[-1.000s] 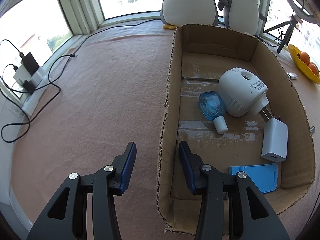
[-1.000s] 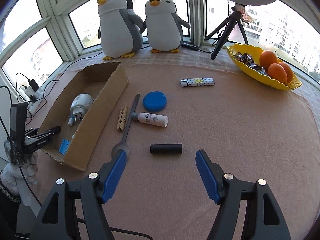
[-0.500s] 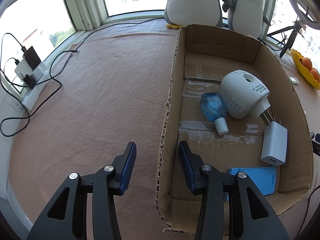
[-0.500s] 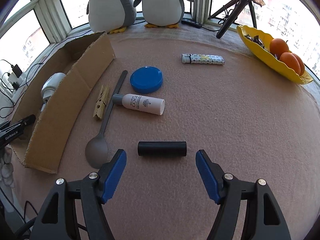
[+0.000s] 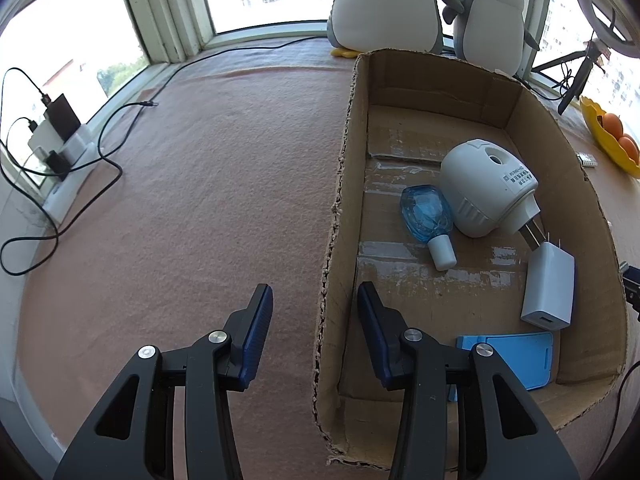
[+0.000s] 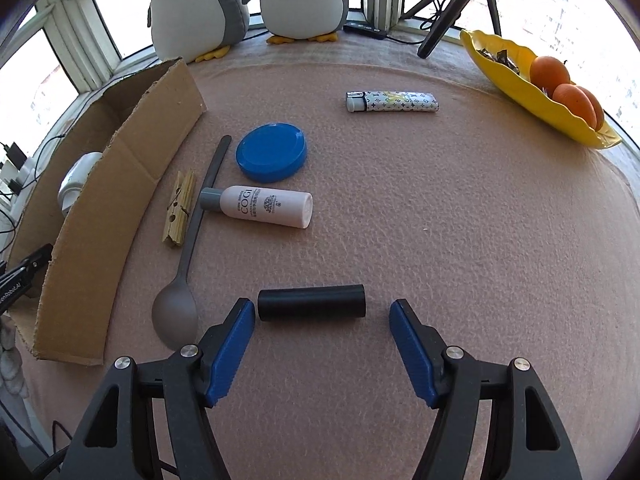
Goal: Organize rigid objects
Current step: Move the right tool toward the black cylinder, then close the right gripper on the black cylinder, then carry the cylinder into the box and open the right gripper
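The step in hand looks like picking up the black cylinder (image 6: 311,303), which lies on its side on the counter (image 6: 460,220), just ahead of the right gripper (image 6: 322,312) and between the lines of its two fingers. The right gripper stands wide, holding nothing; its left pad (image 6: 236,344) is close to the cylinder's left end, the right pad well clear of the other end. As it sits, the jaws would close along the cylinder's length, end to end. That can work, but the tube may pivot out; gripping across its round body, after turning the wrist, would likely hold surer. Lowering until the pads straddle its mid-height before closing should keep it from rolling toward the spoon (image 6: 180,300) just left of the cylinder.

The cardboard box (image 6: 120,184), farther left of the cylinder, is the likely destination. The left gripper (image 5: 315,312) hovers low over the box's near wall (image 5: 332,280), moderately open and empty, one finger outside and one inside, neither visibly touching it.
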`<state>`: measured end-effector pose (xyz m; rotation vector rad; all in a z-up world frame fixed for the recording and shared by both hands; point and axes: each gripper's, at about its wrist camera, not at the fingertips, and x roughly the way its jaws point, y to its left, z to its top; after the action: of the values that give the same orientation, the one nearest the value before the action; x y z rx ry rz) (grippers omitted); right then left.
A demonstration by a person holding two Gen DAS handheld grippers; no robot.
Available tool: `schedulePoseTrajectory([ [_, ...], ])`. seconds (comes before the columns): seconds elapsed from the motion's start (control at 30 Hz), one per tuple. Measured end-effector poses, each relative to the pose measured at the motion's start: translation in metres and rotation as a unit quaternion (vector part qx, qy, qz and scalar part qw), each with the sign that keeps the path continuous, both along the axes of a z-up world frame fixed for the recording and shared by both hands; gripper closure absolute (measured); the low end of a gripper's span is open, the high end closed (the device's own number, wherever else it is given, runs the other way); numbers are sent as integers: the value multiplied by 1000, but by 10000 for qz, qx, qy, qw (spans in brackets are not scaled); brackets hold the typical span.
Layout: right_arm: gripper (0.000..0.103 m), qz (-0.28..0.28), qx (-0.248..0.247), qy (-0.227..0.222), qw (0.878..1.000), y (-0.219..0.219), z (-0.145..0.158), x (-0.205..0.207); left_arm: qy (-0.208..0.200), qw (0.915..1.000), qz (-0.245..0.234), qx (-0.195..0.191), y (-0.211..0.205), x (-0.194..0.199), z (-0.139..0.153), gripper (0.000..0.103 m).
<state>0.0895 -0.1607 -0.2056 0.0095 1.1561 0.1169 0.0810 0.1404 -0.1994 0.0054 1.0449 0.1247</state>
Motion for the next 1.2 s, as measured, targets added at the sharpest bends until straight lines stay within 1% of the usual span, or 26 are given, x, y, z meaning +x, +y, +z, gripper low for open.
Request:
schedulePoseTrajectory([
  [0.03, 38, 3, -6, 1, 10000, 0, 0, 0, 1, 10000, 2, -3, 0, 0, 0, 60],
  [0.27, 55, 9, -50, 9, 10000, 0, 1, 2, -1, 10000, 7, -8, -1, 0, 0, 60],
  [0.47, 55, 65, -87, -15, 9999, 1, 0, 2, -2, 10000, 5, -8, 0, 0, 0, 60],
  [0.7, 55, 81, 20, -49, 10000, 0, 7, -2, -2, 10000, 4, -10, 0, 0, 0, 60],
  [0.87, 55, 190, 104, -262, 9994, 6, 27, -5, -7, 10000, 9, -13, 0, 0, 0, 60],
  [0.97, 55, 296, 236, -405, 9985, 13, 44, -6, -16, 10000, 16, -24, 1, 0, 0, 60],
  [1.2, 55, 660, 443, -729, 9942, 41, 79, -10, -22, 10000, 14, -25, 1, 0, 0, 60],
])
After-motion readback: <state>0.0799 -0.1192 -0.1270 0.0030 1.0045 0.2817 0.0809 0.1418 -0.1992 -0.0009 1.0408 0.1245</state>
